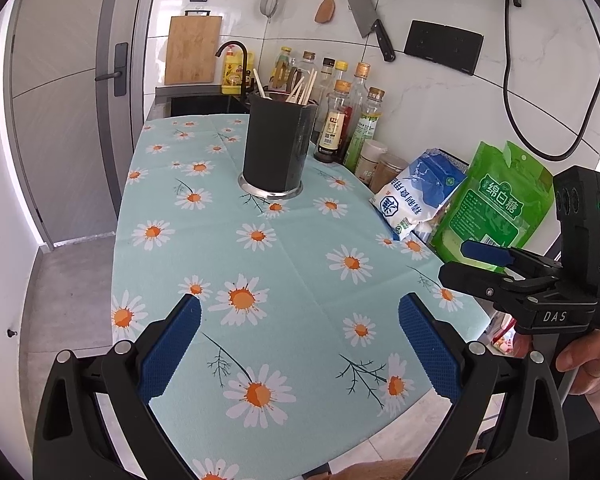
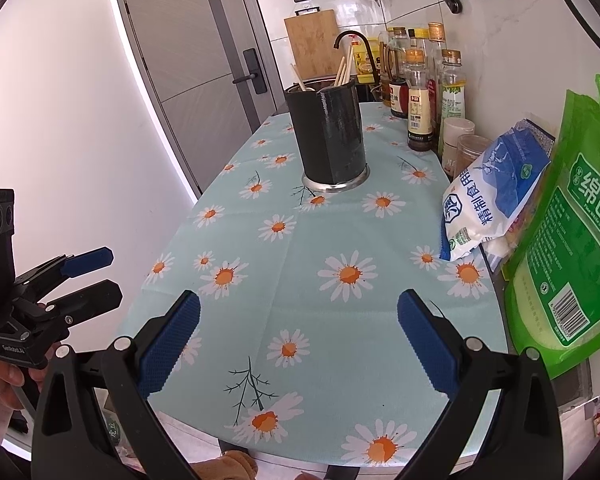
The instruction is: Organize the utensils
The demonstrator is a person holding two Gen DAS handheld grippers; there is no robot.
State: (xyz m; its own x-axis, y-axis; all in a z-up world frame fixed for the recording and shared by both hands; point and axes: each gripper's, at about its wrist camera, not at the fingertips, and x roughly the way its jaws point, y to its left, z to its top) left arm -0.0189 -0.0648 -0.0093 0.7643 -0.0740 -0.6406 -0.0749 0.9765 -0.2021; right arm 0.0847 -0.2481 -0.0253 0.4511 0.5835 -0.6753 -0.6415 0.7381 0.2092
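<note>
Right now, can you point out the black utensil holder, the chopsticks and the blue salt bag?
black utensil holder [image 1: 278, 146]: left wrist view, front wall of the holder.
chopsticks [image 1: 302, 89]: left wrist view, shafts above the rim.
blue salt bag [image 2: 490, 196]: right wrist view, printed front face.

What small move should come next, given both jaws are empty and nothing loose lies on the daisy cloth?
Probably hold both grippers back rather than reach. The left gripper and right gripper stand open and empty, the wooden chopsticks already stand in the black cylindrical utensil holder, and the daisy-print tablecloth shows no loose utensil. The job looks done.
</note>
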